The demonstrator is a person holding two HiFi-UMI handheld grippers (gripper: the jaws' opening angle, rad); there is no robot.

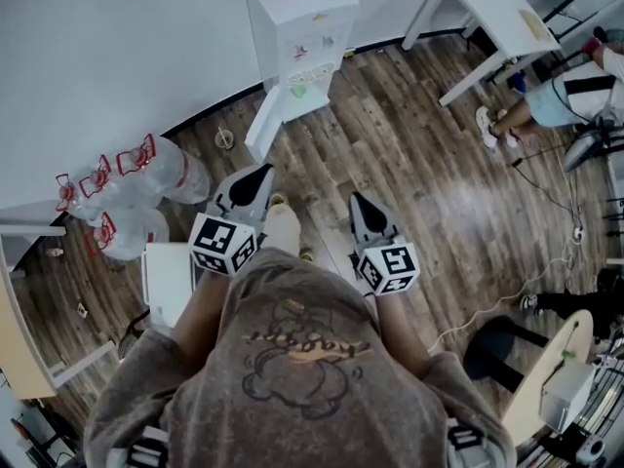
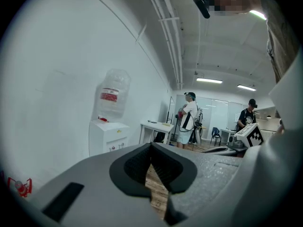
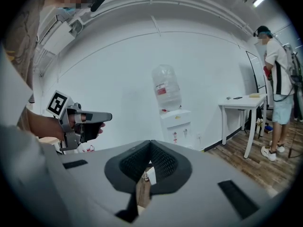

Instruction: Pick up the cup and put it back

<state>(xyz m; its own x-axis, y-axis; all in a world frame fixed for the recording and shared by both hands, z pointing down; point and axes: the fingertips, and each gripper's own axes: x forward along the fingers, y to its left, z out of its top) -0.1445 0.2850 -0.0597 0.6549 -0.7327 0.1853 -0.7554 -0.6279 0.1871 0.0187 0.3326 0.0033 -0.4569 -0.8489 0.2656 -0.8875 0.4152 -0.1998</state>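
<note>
No cup shows clearly. A small pale green thing [image 1: 299,91] sits on the tap shelf of the white water dispenser [image 1: 300,27], too small to tell what it is. My left gripper [image 1: 257,174] is held out over the wood floor, well short of the dispenser, its jaws shut with nothing between them. My right gripper [image 1: 359,203] is beside it, a little nearer to me, also shut and empty. In the left gripper view the dispenser [image 2: 108,136] stands ahead at the left with its bottle [image 2: 112,96] on top. The right gripper view has the dispenser [image 3: 177,124] straight ahead and the left gripper [image 3: 109,117] at the left.
Several empty water bottles with red handles [image 1: 127,198] lie by the wall at the left. A white table [image 1: 492,8] stands at the back right with a seated person [image 1: 565,96] beside it. A round table [image 1: 546,378] and a floor cable [image 1: 487,305] are near right.
</note>
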